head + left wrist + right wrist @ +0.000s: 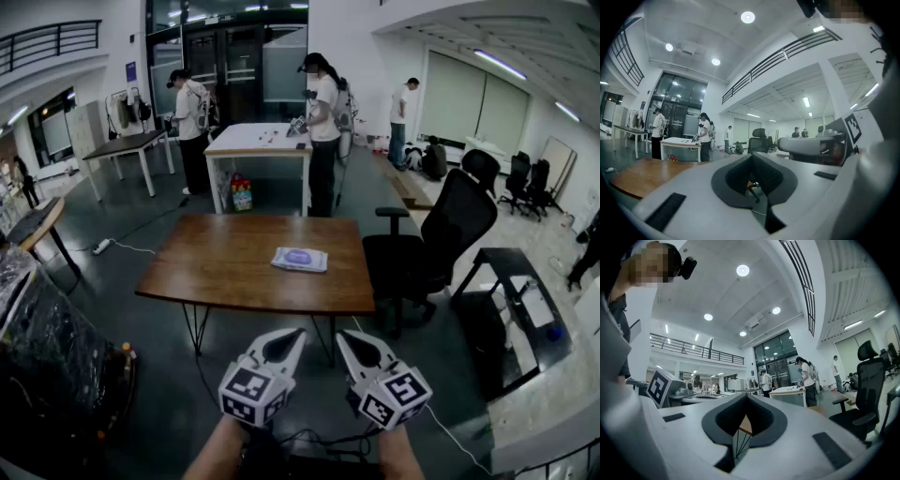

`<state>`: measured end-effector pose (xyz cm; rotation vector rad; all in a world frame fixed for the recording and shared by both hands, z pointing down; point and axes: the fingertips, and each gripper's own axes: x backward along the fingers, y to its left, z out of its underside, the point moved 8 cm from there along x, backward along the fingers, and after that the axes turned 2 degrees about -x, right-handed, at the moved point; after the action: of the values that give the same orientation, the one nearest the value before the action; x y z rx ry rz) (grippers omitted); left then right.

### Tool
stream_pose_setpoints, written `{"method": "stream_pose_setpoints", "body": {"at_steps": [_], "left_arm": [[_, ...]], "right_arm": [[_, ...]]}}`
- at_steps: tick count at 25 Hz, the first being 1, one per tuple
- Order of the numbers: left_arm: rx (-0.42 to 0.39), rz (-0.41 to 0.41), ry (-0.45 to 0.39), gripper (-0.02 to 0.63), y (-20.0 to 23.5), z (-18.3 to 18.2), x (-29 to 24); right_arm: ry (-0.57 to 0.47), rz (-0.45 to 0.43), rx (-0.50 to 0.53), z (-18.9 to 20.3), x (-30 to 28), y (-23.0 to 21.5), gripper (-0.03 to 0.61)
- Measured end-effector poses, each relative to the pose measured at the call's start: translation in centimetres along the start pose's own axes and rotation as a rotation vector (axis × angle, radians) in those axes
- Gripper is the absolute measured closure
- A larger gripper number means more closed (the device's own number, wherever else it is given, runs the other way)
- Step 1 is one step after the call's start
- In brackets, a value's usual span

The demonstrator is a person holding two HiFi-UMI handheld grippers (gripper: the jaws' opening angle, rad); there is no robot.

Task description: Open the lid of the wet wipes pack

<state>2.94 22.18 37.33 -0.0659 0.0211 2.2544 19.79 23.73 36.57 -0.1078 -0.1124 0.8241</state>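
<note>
I have both grippers low in the head view, held level and side by side short of the table's near edge, well apart from the pack. The left gripper [286, 345] is a smooth pale-grey shell tapering to a point, with a dark ribbed pad set into its tip. In its own view the two halves meet along a thin seam, so I read it as pressed together with nothing in it. The right gripper [362, 351] has the same wedge shape. Its jaws are fully together and empty, with only a sliver of the table showing through the pad hollow.

The wet wipes pack [300, 259] lies flat on the wooden table [216, 272], right of centre. It is a soft, pillowy white rectangle with a purple oval lid on top. From here the lid looks flush, though it is too small to be sure.

The tabletop is a warm brown, matte slab with rounded corners on thin black hairpin legs. A black mesh-backed office chair [450, 230] stands just beside its right end on the glossy grey floor.
</note>
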Motion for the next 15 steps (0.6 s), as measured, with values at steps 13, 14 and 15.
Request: {"method": "stream_pose_setpoints", "body": {"at_steps": [13,14,15], "left_arm": [[-0.007,-0.006,-0.001,0.607,1.5,0.5,-0.4],[-0.003,-0.006,0.0,0.607,1.8,0.5,-0.6],[0.0,-0.007,0.002,0.607,2.1,0.7,-0.7]], "right_arm": [[0.002,-0.028,-0.017,0.3,-1.4,-0.2,0.568],[0.006,-0.027,-0.018,0.4,-1.7,-0.2,0.568],[0.009,-0.025,-0.019,0.4,-1.9,-0.3,0.568]]}}
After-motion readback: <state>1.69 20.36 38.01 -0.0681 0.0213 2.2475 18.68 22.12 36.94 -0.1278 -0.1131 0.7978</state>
